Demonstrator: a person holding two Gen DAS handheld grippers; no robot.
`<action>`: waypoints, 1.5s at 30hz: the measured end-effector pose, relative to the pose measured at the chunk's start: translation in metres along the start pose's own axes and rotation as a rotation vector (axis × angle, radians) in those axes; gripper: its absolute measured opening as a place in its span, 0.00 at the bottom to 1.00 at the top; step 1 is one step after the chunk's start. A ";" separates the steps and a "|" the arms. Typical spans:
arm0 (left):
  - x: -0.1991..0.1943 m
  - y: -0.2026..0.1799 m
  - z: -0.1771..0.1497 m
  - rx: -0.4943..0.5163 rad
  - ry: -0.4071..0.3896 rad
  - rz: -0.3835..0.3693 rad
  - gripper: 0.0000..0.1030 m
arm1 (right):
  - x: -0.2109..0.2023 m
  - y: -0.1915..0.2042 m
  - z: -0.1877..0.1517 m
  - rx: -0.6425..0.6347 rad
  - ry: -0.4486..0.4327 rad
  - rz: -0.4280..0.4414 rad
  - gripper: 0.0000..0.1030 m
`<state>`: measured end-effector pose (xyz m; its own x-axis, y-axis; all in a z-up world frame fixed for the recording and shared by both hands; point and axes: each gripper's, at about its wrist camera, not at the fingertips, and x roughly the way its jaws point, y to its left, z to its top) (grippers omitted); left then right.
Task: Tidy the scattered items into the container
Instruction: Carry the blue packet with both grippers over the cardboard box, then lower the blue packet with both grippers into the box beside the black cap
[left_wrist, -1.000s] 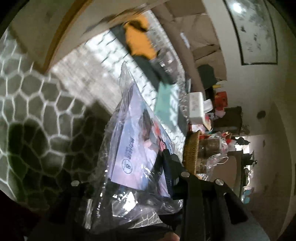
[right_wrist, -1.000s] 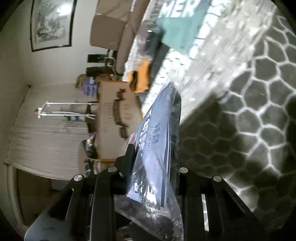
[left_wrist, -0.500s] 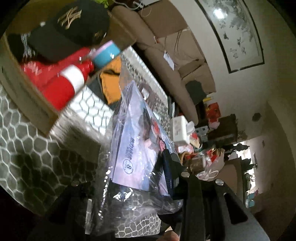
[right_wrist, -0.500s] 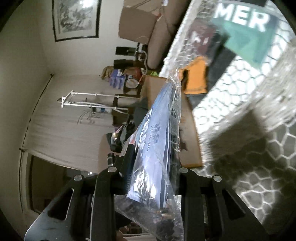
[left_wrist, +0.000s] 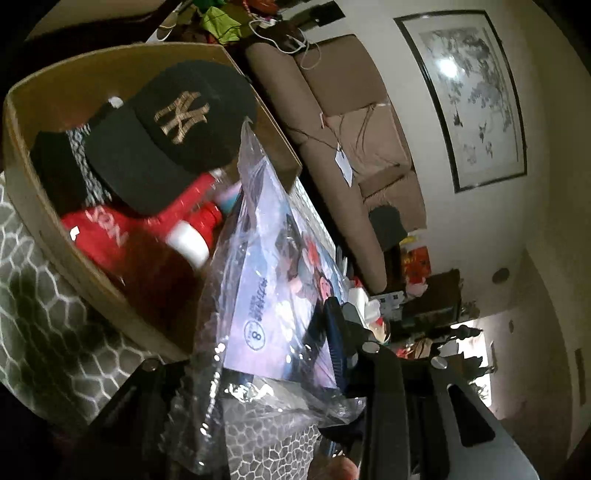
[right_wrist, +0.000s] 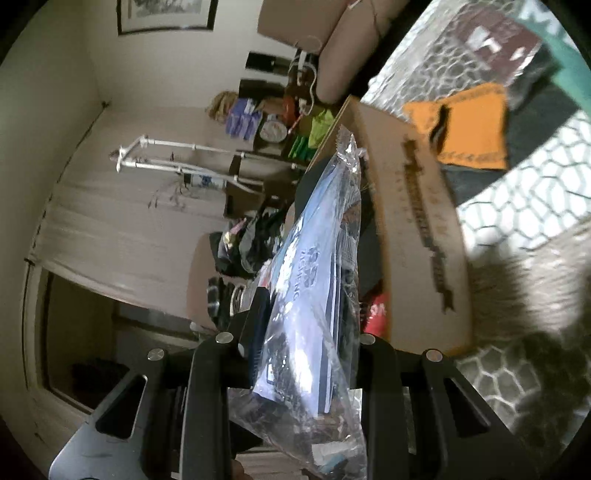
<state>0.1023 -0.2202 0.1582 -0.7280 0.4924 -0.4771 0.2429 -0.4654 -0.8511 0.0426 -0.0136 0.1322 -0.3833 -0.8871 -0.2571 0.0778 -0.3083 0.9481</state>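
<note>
From my left camera the cardboard box (left_wrist: 33, 206) is already crowded: a black cap (left_wrist: 173, 133) lies across its upper part, with a red garment (left_wrist: 110, 236) and a red bottle with a white band (left_wrist: 192, 236) packed under it, so I see little open room inside. The clear bag of booklets (left_wrist: 273, 288) rises in front of the box's near corner and blocks my view of that edge. From my right camera the box's outer wall (right_wrist: 417, 221) stands just right of the bag. Beyond it, an orange cloth (right_wrist: 472, 125) lies on the honeycomb-patterned surface (right_wrist: 517, 373), which is bare nearer me.
</note>
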 end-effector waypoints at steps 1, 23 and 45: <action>0.000 0.004 0.008 -0.005 0.007 -0.003 0.34 | 0.011 0.004 0.003 -0.007 0.014 -0.006 0.26; 0.006 0.041 0.055 0.118 0.251 0.192 0.40 | 0.144 0.033 0.060 -0.295 0.457 -0.293 0.23; 0.064 0.002 0.126 0.517 0.392 0.384 0.39 | 0.190 0.046 0.063 -0.749 0.926 -0.519 0.22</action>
<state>-0.0249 -0.2821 0.1536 -0.3477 0.4064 -0.8450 0.0314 -0.8956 -0.4437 -0.0850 -0.1748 0.1391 0.2270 -0.4202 -0.8786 0.7204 -0.5346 0.4418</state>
